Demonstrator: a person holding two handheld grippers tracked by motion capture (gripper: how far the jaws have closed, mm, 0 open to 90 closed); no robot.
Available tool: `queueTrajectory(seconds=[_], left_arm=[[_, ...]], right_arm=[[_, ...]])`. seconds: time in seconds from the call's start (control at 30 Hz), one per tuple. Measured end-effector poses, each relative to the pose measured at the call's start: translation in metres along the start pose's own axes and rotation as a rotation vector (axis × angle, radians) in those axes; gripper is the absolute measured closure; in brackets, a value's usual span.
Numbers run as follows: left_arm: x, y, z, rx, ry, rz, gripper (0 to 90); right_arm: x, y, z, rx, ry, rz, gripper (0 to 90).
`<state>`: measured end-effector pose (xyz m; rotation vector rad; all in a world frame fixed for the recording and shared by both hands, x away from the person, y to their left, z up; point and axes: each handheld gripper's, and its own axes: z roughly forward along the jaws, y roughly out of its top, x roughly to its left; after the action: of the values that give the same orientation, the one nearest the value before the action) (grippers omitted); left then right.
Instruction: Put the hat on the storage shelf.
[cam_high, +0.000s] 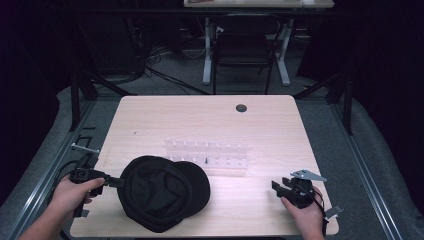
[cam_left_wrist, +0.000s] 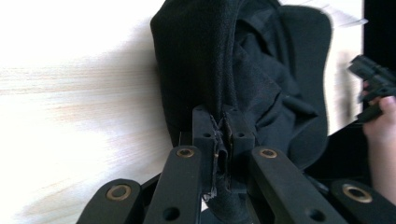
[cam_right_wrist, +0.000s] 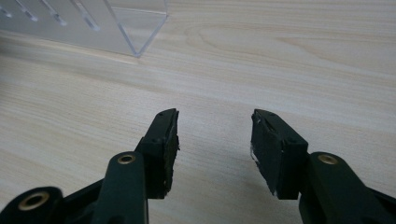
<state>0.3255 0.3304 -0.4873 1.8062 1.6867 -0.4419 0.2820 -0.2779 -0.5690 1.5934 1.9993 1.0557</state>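
A black cap (cam_high: 162, 192) lies upside down at the table's front left, its hollow inside facing up and its brim toward the right. My left gripper (cam_high: 118, 182) is shut on the cap's left rim. In the left gripper view the jaws pinch the black fabric (cam_left_wrist: 223, 135) and the cap (cam_left_wrist: 252, 70) stretches away beyond them. My right gripper (cam_high: 278, 187) rests low over the table at the front right, open, with bare wood between its fingers (cam_right_wrist: 215, 140).
A clear acrylic rack (cam_high: 207, 156) with several slots stands mid-table just behind the cap; its corner (cam_right_wrist: 135, 32) lies ahead-left of my right gripper. A cable hole (cam_high: 241, 108) sits near the far edge. A chair and desk legs stand beyond the table.
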Motion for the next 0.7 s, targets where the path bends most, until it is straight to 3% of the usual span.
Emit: queueTrajectory(seconds=[0.47, 0.7], left_arm=[[-0.018, 0.006, -0.018, -0.022, -0.099, 0.005, 85.7], [-0.032, 0.011, -0.027, -0.039, -0.180, -0.001, 85.9]], right_arm=[[0.000, 0.000, 0.000, -0.004, 0.002, 0.009, 50.1], [-0.001, -0.001, 0.000, -0.004, 0.002, 0.011, 50.0]])
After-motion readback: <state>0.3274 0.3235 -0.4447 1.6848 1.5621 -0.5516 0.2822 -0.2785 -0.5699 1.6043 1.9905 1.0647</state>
